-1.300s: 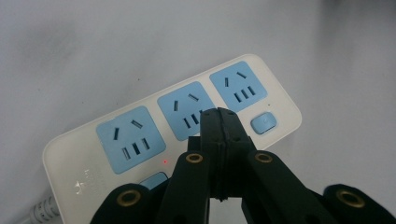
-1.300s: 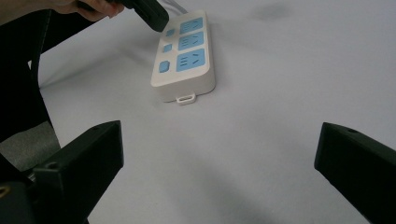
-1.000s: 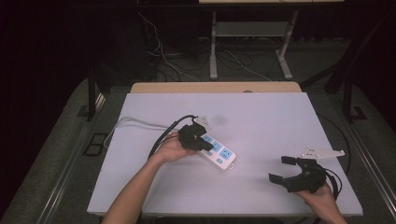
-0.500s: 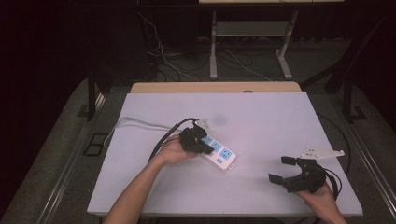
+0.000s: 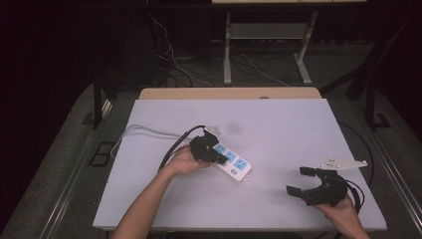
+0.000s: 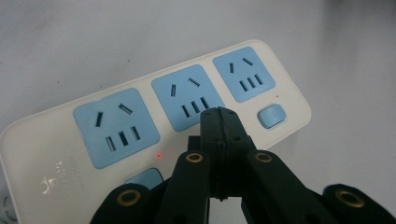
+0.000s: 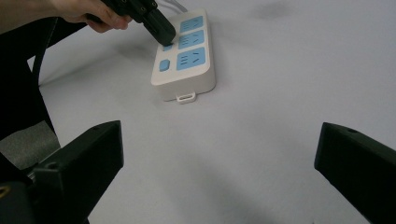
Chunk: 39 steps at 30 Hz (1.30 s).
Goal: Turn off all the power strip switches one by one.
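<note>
A white power strip (image 5: 230, 162) with blue sockets lies near the middle of the desk (image 5: 298, 129), its cord running off toward 9 o'clock. The left tool (image 6: 219, 116) is clenched, empty, its tip pressing down between the middle socket and a blue switch (image 6: 272, 115). The right tool (image 5: 304, 181), at 4 o'clock from the strip, sits released and well apart. The strip looks rigid, light and smooth-cased, likely to slide when pushed; its long edges seem the best hold.
</note>
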Each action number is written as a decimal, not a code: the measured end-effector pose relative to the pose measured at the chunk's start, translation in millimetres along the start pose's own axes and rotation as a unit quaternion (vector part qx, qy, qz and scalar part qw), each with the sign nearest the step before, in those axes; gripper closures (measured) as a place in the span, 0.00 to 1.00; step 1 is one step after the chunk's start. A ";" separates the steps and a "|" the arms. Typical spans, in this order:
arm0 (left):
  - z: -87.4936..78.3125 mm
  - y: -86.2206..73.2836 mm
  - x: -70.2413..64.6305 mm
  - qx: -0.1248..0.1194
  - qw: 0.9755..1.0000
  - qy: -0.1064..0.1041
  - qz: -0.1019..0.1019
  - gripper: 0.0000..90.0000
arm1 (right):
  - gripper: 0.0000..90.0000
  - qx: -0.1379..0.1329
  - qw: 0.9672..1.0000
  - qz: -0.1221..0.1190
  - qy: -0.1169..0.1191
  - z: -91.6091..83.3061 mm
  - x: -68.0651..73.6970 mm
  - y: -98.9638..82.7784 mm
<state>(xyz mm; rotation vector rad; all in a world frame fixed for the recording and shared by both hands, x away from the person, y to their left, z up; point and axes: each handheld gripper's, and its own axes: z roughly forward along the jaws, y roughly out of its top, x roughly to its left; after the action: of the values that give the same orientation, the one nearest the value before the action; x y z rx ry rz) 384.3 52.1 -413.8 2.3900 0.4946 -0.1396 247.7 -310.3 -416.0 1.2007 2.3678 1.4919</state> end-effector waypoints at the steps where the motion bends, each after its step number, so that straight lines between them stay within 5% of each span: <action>1: 0.1 -0.5 1.1 -0.001 1.000 -0.004 -0.005 0.99 | 0.01 0.000 1.000 -0.002 0.000 -0.2 0.1 0.1; 5: 1.2 -0.8 1.8 0.000 1.000 -0.005 -0.015 1.00 | 0.01 -0.001 1.000 -0.004 0.000 -0.8 0.6 0.2; 19: 1.0 2.4 -5.0 0.012 1.000 0.017 0.004 0.99 | 0.01 0.000 1.000 -0.006 -0.002 -0.2 0.7 0.2; 23: 1.0 3.9 -9.5 0.019 0.999 0.031 0.023 0.99 | 0.01 0.001 1.000 -0.005 -0.002 -0.1 0.2 0.3; 39: -3.3 5.2 -11.5 0.017 0.998 0.044 0.030 0.99 | 0.01 0.000 1.000 -0.003 -0.002 -0.2 -0.3 0.2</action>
<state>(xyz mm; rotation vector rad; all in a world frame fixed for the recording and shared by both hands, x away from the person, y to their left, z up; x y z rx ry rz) 375.6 47.0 -405.5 2.4503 0.4645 -0.0153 248.0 -310.6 -415.8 1.1950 2.3655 1.4864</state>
